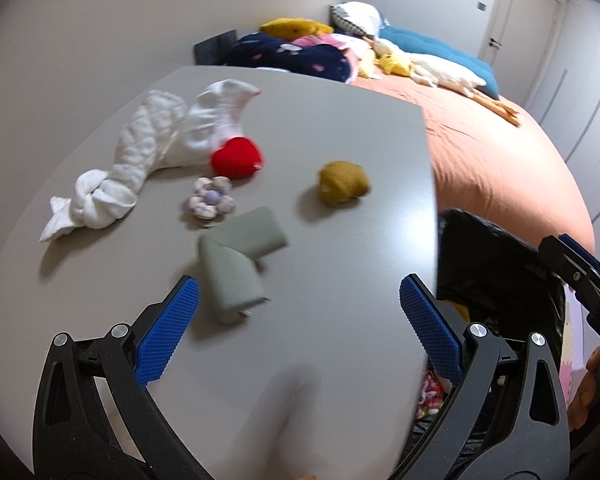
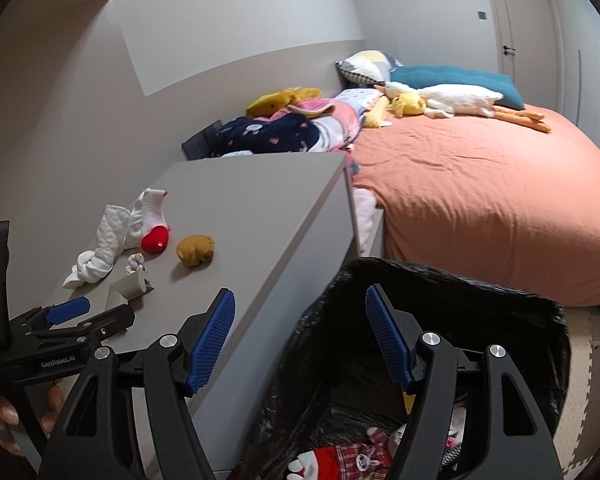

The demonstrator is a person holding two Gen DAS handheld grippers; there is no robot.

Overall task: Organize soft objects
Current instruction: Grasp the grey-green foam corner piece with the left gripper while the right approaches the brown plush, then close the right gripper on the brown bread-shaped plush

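Soft things lie on the grey table [image 1: 320,120]: a knotted white cloth [image 1: 112,176], a white sock [image 1: 220,116], a red heart [image 1: 236,158], a small lilac flower [image 1: 212,200], a mustard plush [image 1: 344,182] and a grey-green rolled cloth [image 1: 236,264]. My left gripper [image 1: 300,300] hovers open over the table's near part, the rolled cloth just ahead of its left finger. My right gripper [image 2: 300,316] hangs open and empty above the black-lined bin [image 2: 540,320], which holds several soft toys [image 2: 352,456].
The bin stands against the table's right side. Behind it is a bed [image 2: 480,184] with an orange sheet, pillows, plush toys and heaped clothes [image 2: 284,132]. Foam floor mats [image 2: 596,380] lie at the right. A door [image 2: 520,20] is in the far wall.
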